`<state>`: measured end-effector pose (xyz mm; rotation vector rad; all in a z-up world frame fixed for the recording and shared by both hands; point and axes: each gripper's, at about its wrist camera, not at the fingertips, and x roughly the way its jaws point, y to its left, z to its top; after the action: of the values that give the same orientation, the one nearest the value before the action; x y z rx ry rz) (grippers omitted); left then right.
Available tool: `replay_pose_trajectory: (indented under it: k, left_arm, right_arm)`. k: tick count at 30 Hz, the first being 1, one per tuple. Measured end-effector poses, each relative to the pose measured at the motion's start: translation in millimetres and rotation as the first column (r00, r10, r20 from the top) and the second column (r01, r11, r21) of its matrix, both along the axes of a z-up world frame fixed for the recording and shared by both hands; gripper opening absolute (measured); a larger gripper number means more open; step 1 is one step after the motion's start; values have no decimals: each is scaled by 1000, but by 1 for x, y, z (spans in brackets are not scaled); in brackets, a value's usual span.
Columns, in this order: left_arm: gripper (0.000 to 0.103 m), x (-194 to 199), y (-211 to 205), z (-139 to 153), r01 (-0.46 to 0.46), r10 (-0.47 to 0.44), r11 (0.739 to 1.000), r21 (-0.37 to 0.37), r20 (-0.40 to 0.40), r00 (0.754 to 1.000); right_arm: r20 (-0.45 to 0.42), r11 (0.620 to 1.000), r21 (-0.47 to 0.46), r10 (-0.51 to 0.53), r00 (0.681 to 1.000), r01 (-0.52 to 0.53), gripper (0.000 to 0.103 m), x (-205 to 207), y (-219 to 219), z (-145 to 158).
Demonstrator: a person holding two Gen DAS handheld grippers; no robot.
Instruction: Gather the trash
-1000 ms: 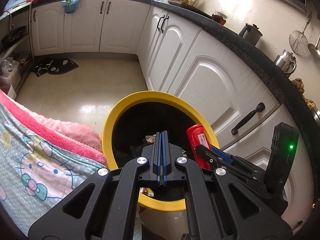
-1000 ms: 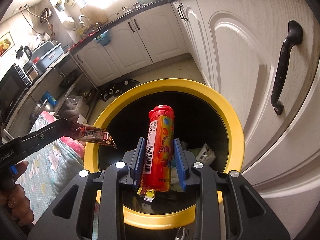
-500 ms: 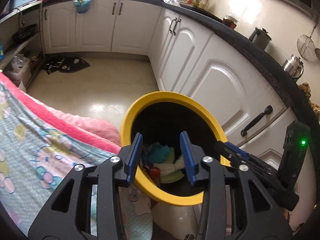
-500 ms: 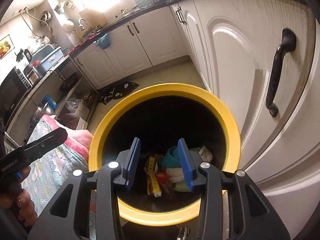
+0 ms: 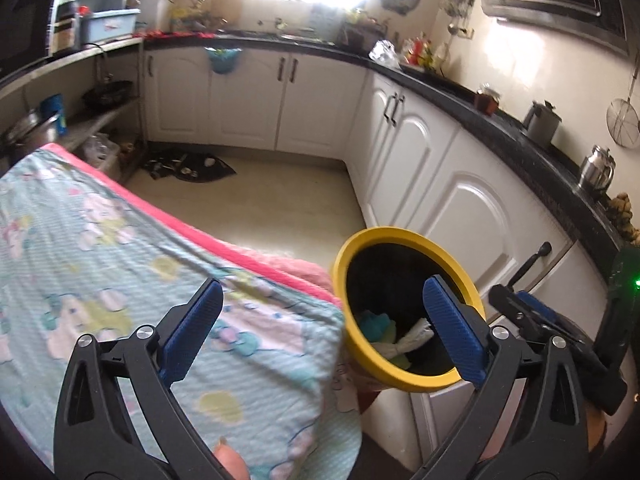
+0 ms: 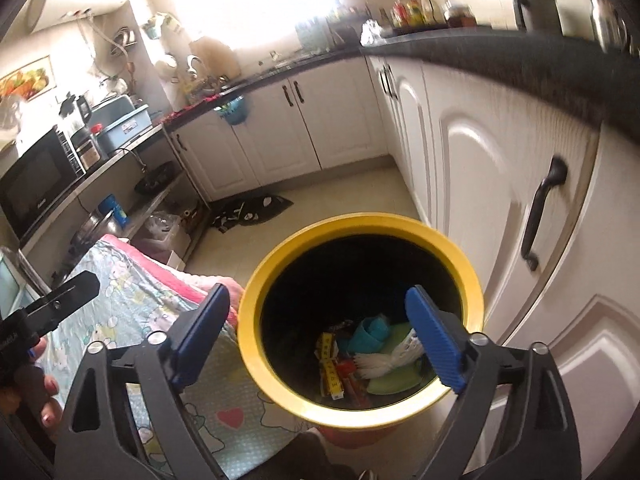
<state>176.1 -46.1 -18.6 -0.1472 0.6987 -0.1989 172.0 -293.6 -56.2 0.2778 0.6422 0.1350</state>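
Observation:
A yellow-rimmed bin (image 6: 472, 280) stands on the floor beside the white cupboards, also seen in the left wrist view as the bin (image 5: 344, 264). Inside lie several pieces of trash: a red candy tube (image 6: 348, 372), a yellow strip (image 6: 330, 364), teal scraps (image 6: 372, 330) and white plastic (image 6: 380, 362). My right gripper (image 6: 316, 336) hangs above the bin, its jaws opening wide with nothing between them. My left gripper (image 5: 320, 328) hovers over the cloth's edge left of the bin, jaws opening, empty. The right gripper's tip (image 5: 516, 304) shows at the left view's right side.
A cartoon-print cloth with a pink border (image 5: 120, 264) covers the table at the left. White cupboard doors with black handles (image 6: 540, 216) stand right of the bin. A dark mat (image 5: 188, 166) lies on the tiled floor. A hand (image 6: 40, 392) holds the left gripper.
Both grippers went from shut to wide open. The red tube and the wrapper dropped into the bin. Both grippers rose and the left one swung leftward over the cloth.

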Motion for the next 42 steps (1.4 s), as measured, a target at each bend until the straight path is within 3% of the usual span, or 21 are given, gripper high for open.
replay_pose_trajectory:
  k: [5,11,24,31,35,42]
  left_arm:
    - [92,-26,23,10,-52,52,999,-4,31,998]
    - [92,-59,45,15,-110,111,994,-10,65,992]
    - [92,-121,60,17,-216,206,976,34,178,962]
    - [92,-149,50,9,-208,187,976,66,242,952]
    - [92,-161,49,3,-208,190,977,41,264,946]
    - [92,-166,50,-2,-207,191,978,30,273,943]
  right_arm:
    - [73,998,-61,15,997,-11,96,-26,19,17]
    - [190,988,-151,54,980,-25,96,-59,43,31]
    - [322,976,-205,143,936,-78,97,-117,71,34]
    - [379,969,-229,175,909,-91,97,-150,81,28]
    - [418,969,-238,160,894,-63,97,-161,79,22]
    - [420,969,-245,145,896,-42,97,-157,77,15]
